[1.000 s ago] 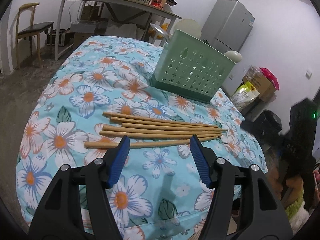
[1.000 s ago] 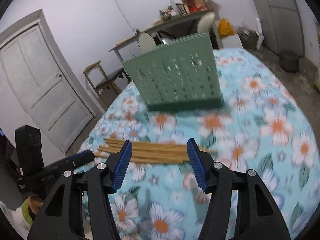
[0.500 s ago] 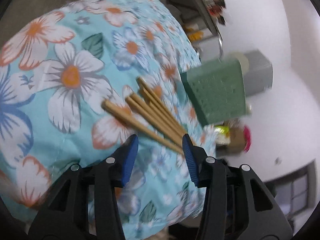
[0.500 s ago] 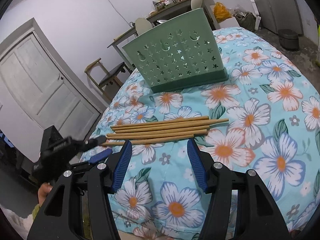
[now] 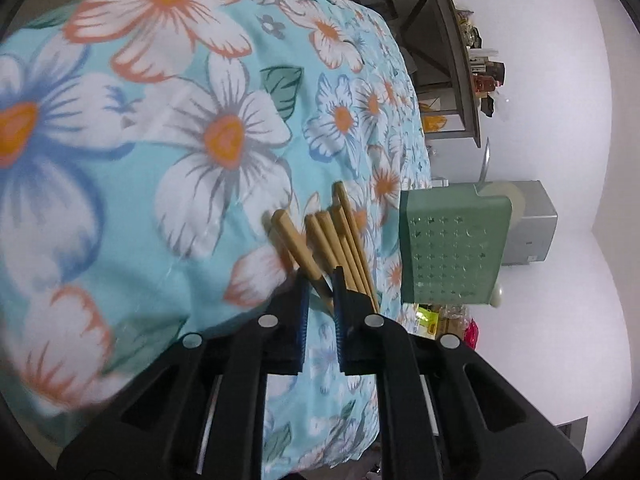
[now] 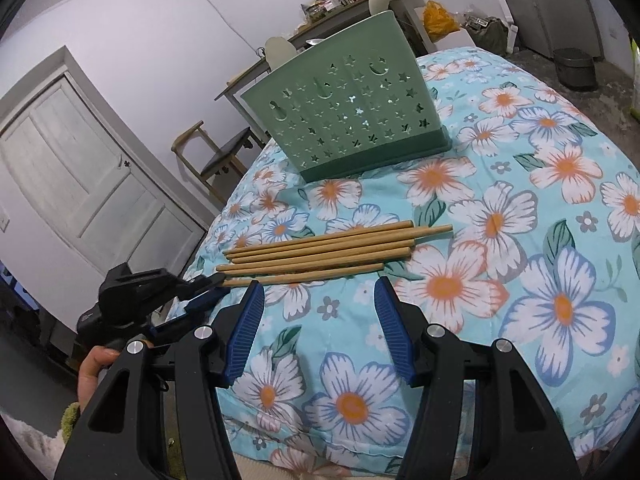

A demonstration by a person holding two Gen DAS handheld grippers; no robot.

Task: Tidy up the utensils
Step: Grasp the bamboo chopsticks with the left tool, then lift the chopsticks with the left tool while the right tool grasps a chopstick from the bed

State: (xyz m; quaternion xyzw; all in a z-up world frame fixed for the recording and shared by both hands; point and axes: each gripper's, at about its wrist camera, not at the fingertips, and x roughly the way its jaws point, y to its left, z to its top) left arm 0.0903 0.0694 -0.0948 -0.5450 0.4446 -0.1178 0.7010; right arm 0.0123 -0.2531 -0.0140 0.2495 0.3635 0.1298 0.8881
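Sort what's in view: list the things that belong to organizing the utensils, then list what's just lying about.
Belongs to the job:
- wooden chopsticks, lying in a row on the cloth
- green perforated plastic utensil basket
- left gripper, closed on the nearest chopstick's end
- right gripper, open

Just there:
- floral blue tablecloth
- cluttered grey side table
- wooden chair
- white door

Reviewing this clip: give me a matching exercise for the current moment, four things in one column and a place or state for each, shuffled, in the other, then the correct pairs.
Things:
1. left gripper
2. right gripper
3. green holder
4. chopsticks

States or places:
A. stands upright on the floral cloth, beyond the wooden sticks
B. open, hovering near the sticks, gripping nothing
C. lying side by side on the floral cloth
D. closed on the end of the nearest stick

Pairs: 1-D, 2-B, 3-A, 4-C
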